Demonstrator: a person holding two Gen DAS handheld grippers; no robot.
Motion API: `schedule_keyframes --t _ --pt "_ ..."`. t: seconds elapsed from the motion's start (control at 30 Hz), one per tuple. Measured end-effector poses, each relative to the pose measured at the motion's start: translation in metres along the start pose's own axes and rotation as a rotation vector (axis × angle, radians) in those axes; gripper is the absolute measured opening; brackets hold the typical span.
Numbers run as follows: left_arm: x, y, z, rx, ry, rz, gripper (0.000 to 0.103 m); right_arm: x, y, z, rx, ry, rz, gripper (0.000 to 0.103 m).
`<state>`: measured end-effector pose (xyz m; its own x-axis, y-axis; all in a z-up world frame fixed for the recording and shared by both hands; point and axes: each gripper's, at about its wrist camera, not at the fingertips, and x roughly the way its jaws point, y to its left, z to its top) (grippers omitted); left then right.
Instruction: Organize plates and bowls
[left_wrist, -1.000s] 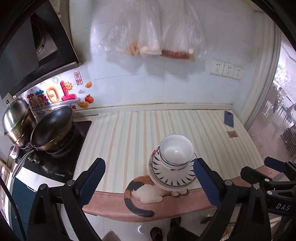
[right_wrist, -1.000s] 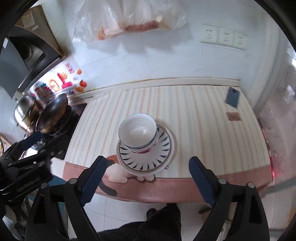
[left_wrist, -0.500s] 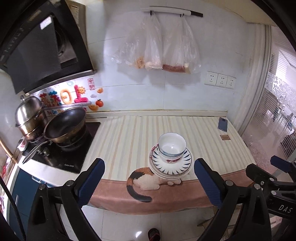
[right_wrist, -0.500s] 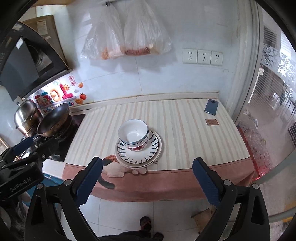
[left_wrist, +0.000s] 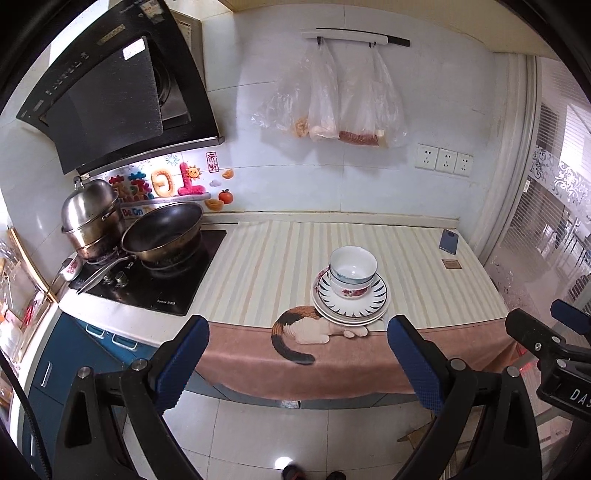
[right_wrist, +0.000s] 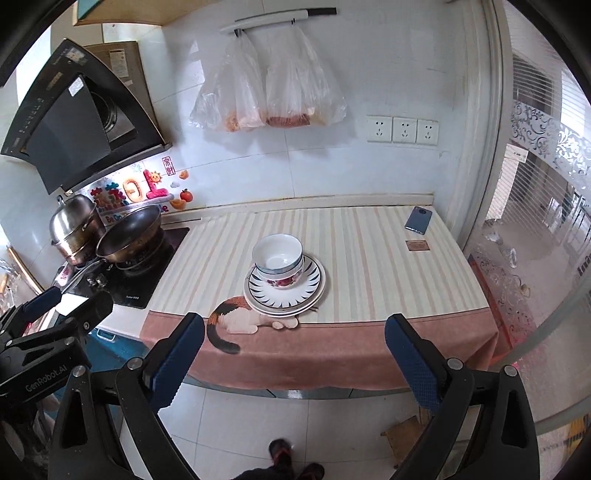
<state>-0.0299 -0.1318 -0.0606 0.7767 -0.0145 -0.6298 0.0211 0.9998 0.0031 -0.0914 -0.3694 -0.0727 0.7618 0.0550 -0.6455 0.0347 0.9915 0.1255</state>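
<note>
White tiled floor (left_wrist: 258, 435) nearest, then tabltop with striped cloth (left_wrist: 273, 258), pink cat-print hem. Left tool (left_wrist: 295, 363) and right tool (right_wrist: 293, 360) both spread wide, empty, touching nothing, off the tabletop edge. Stacked bowls (left_wrist: 352, 271) sat in stacked plates (left_wrist: 351, 301) near front edge. Farther: wok (left_wrist: 162, 230), steel pot (left_wrist: 92, 218), phone (right_wrist: 417, 220). Right view alone showed left tool's body (right_wrist: 48, 350).
</note>
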Motion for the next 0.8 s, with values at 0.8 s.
schedule_keyframes --t 0.8 --pt "-0.023 0.031 -0.016 -0.007 -0.034 -0.022 0.099 -0.045 0.038 -0.023 -0.023 -0.041 -0.030 0.100"
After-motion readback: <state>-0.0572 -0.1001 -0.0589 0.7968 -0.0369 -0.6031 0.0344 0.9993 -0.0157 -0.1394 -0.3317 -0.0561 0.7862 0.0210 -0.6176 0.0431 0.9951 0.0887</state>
